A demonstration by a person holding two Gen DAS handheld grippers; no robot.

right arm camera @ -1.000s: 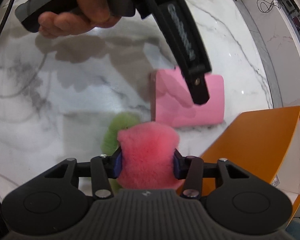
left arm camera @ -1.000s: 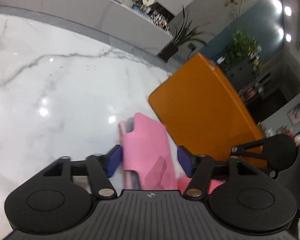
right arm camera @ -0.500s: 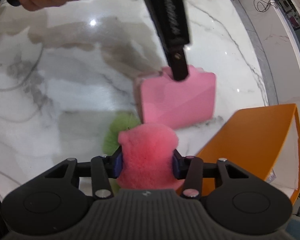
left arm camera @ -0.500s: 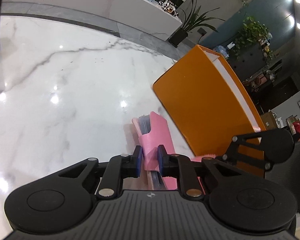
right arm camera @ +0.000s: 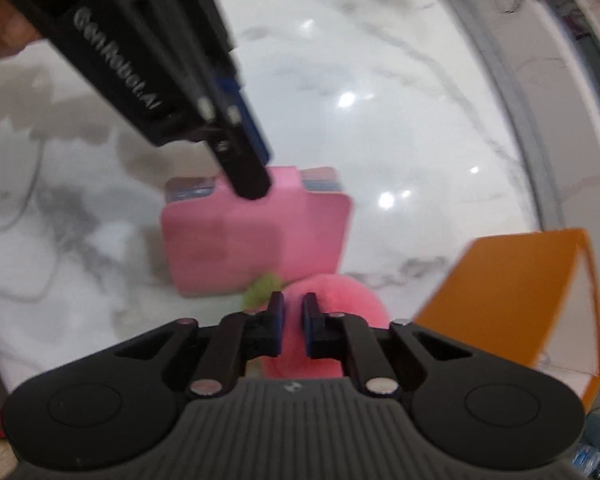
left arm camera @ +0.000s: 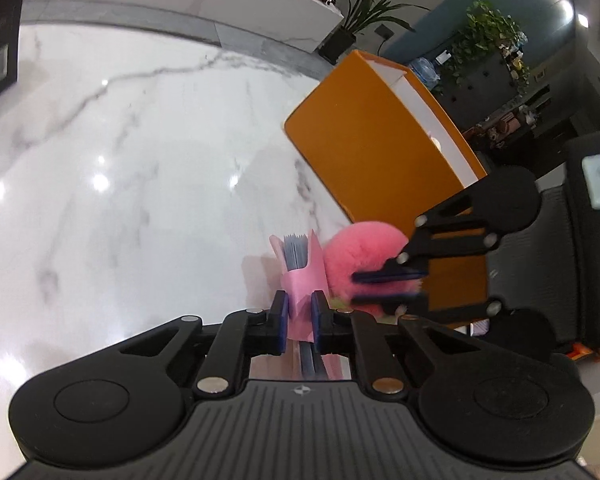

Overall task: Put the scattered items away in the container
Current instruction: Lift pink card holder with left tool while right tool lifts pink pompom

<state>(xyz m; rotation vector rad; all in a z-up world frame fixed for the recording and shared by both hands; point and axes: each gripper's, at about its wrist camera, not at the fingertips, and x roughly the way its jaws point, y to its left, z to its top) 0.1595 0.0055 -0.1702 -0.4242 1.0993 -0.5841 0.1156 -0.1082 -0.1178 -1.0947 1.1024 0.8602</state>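
**Two tools, both loaded, box not yet filled**

The left tool (left arm camera: 299, 316) pinches the top of a flat pink card wallet (right arm camera: 256, 236), held above the white marble table (left arm camera: 120, 160). The right tool (right arm camera: 293, 330) is clamped on a fluffy pink pompom (right arm camera: 340, 300). Neither item is in the open orange cardboard box (left arm camera: 376, 152) near the table's edge yet. Only the right view shows a blurred green fuzzy scrap (right arm camera: 260, 290) beside the pompom.

Right tongs (right arm camera: 293, 322) pinch fluffy pink pom-pom (right arm camera: 340, 300); left tongs (right arm camera: 249, 178) clamp pink card folder (right arm camera: 256, 240) above white marble counter (right arm camera: 380, 120); orange box (right arm camera: 512, 292) right.
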